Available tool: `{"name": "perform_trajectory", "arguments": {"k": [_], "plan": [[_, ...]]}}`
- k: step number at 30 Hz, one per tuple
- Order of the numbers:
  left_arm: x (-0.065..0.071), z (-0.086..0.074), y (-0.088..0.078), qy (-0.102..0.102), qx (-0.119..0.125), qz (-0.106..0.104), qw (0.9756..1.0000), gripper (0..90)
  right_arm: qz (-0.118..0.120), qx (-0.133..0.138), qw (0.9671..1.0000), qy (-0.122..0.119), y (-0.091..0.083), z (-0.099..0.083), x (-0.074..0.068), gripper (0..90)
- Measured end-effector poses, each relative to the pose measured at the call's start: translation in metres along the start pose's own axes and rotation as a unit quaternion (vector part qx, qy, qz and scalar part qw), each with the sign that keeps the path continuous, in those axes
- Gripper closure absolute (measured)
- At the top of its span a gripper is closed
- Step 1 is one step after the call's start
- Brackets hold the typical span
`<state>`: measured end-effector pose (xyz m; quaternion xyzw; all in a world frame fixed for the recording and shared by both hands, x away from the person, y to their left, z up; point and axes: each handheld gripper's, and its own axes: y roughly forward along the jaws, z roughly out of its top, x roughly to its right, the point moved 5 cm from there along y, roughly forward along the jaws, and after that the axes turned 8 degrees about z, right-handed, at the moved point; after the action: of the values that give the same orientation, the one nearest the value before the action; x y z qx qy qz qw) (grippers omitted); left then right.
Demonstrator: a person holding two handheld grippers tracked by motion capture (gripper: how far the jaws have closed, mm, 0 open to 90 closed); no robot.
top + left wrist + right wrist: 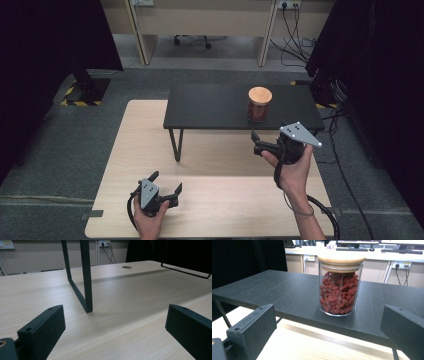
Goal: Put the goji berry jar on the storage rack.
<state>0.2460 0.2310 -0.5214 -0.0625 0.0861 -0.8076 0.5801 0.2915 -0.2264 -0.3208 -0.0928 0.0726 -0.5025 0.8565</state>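
left gripper point(166, 186): jaws wide apart, empty, low over the wooden table point(215, 200).
right gripper point(257, 142): jaws spread, empty, facing the jar.
jar point(340, 285): upright on the black shelf point(287, 293), lid on.
step: approach, likely.
next: advance, centre the jaws around the glass, then close.

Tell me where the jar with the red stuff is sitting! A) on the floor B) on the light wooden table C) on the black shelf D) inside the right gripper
C: the jar stands upright on the black shelf, ahead of the open right gripper, which isn't touching it.
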Motion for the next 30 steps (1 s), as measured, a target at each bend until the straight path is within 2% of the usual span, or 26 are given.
{"name": "perform_trajectory", "arguments": {"k": [8, 15, 22, 25, 30], "plan": [[0.001, 0.0, 0.0, 0.003, 0.0, 0.0, 1.0, 2.0, 0.005, 0.006, 1.0, -0.003, -0.022, -0.018, -0.004, 0.5], [0.001, 0.0, 0.0, 0.004, 0.002, 0.001, 1.0, 2.1, 0.004, 0.008, 0.9999, -0.014, -0.037, -0.022, -0.005, 0.5], [0.001, -0.001, -0.001, 0.004, 0.003, 0.001, 1.0, 2.1, 0.005, 0.006, 0.9999, -0.009, -0.044, -0.038, -0.002, 0.5], [0.001, 0.0, 0.0, 0.005, 0.002, 0.001, 1.0, 2.1, 0.009, 0.003, 1.0, 0.001, -0.044, -0.049, 0.002, 0.4], [0.001, -0.001, -0.001, 0.003, 0.003, 0.001, 1.0, 2.0, 0.0, -0.008, 0.9999, 0.015, -0.042, -0.07, 0.009, 0.4]]}}
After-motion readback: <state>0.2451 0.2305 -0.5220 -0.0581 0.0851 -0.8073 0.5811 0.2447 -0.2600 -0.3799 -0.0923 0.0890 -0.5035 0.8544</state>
